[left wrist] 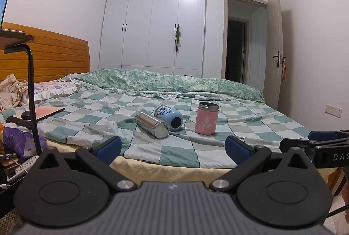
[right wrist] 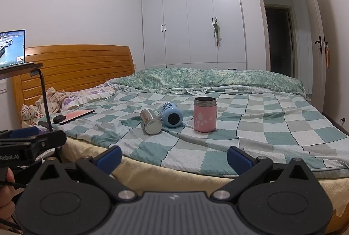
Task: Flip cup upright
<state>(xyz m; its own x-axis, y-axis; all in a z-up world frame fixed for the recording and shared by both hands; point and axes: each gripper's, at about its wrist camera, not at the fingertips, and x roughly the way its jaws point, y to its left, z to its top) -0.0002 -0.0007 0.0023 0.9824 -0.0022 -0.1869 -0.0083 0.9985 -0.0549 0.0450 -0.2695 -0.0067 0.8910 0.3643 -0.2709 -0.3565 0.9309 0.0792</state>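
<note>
A: Left wrist view first. Left gripper (left wrist: pixel 173 148) has its jaws spread wide, nothing between them, hanging short of the bed edge. On the checked blanket (left wrist: pixel 250 123) three cups: steel cup (left wrist: pixel 152 125) on its side, blue cup (left wrist: pixel 168 117) on its side touching it, pink cup (left wrist: pixel 206 118) already upright, just beside them.

B: Handling?

A: Judging by looks, the steel cup is rigid, smooth, likely slippery and prone to roll; pinch across the middle of the body, not the ends. The blue cup looks similar, maybe a grippier coating. Soft bedding means a wobbly stand once upright.

B: Right wrist view?

A: Right gripper (right wrist: pixel 174 156) also splayed apart and empty, near the mattress edge, well apart from the cups. Steel cup (right wrist: pixel 150 121) base faces the camera, blue cup (right wrist: pixel 171 114) beside it, pink cup (right wrist: pixel 205 114) standing. Room: wooden headboard (right wrist: pixel 76 67), white wardrobe (right wrist: pixel 192 16), open door (right wrist: pixel 314 23), laptop (right wrist: pixel 12 47) on a side table.
</note>
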